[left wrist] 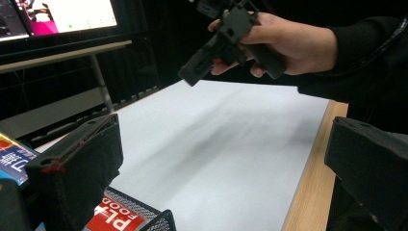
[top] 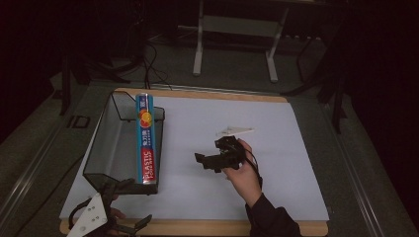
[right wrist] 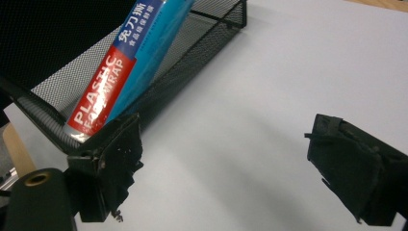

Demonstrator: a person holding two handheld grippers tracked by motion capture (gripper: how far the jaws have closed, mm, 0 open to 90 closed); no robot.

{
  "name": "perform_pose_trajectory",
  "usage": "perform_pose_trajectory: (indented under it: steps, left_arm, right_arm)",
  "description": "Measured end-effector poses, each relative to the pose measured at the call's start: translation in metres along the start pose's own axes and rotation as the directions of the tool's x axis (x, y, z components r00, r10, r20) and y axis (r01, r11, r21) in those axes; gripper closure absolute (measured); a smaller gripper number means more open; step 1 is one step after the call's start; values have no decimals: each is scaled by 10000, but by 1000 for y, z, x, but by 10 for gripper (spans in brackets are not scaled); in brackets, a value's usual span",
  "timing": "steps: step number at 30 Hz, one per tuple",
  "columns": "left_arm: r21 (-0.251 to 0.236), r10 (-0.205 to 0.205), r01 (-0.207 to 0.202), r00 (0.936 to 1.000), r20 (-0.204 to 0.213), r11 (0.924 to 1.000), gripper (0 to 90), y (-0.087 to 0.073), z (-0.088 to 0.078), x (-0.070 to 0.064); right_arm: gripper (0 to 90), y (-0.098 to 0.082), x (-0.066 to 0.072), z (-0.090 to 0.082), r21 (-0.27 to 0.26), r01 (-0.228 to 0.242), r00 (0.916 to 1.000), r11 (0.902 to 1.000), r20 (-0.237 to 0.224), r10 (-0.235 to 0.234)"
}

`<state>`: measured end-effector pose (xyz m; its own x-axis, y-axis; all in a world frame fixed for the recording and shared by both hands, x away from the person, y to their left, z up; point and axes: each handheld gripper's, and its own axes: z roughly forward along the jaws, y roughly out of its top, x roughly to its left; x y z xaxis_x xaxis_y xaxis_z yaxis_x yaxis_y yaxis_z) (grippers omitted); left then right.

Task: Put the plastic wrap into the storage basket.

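1. Nearest the high camera, the left gripper (top: 129,206) sits at the front left corner of the table, its grey plate facing up. Its jaws stand spread wide with nothing between them; the left gripper view shows bare sheet in the gap.
2. Table (top: 207,227): a wooden top, with its edge exposed along the front and back.
3. White sheet (top: 276,187): it covers almost the whole table top.
4. Wire basket (top: 106,148): black mesh, resting on the left side of the sheet, its long side running front to back. Its near end lies just beside the left gripper.
5. Box of plastic wrap (top: 146,140): long, blue with a red end, lying along the basket's right rim. It leans tilted on the mesh in the right gripper view (right wrist: 120,67), red end lowest and toward the front of the table.
6. Right gripper (top: 210,159): held in the right hand (top: 244,177) above the middle of the sheet, pointing left toward the basket. Its jaws are spread apart and hold nothing. It is well apart from the box.
7. White scrap (top: 234,131): a thin pointed piece lying flat on the sheet, just behind the right gripper.
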<state>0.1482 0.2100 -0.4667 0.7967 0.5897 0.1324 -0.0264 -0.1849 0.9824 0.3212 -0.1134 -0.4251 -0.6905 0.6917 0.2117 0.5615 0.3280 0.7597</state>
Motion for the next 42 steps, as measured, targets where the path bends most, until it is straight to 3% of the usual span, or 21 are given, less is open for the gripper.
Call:
perform_pose_trajectory:
  steps: [13, 17, 27, 32, 42]
  left_arm:
    - [44, 69, -69, 10000, -46, 10000, 6, 0, 1, 0]
    - [47, 54, -54, 10000, -37, 10000, 6, 0, 1, -1]
    - [55, 58, -58, 10000, -33, 10000, 6, 0, 1, -1]
    - [76, 77, -77, 10000, -17, 9999, 6, 0, 1, -1]
    - [70, 85, -85, 10000, 9, 9999, 6, 0, 1, -1]
  right_arm:
    - [117, -42, -19, -30, -32, -221, 9997, 9997, 70, 222]
    - [117, -54, -19, -39, -170, -4, 9999, 9999, 157, 6]
    - [117, -74, -27, -61, -202, -112, 9995, 9997, 285, 118]
    - [117, -84, -33, -72, -341, -281, 9980, 9990, 558, 300]
    - [117, -105, -45, -81, -177, -210, 9960, 9996, 861, 224]
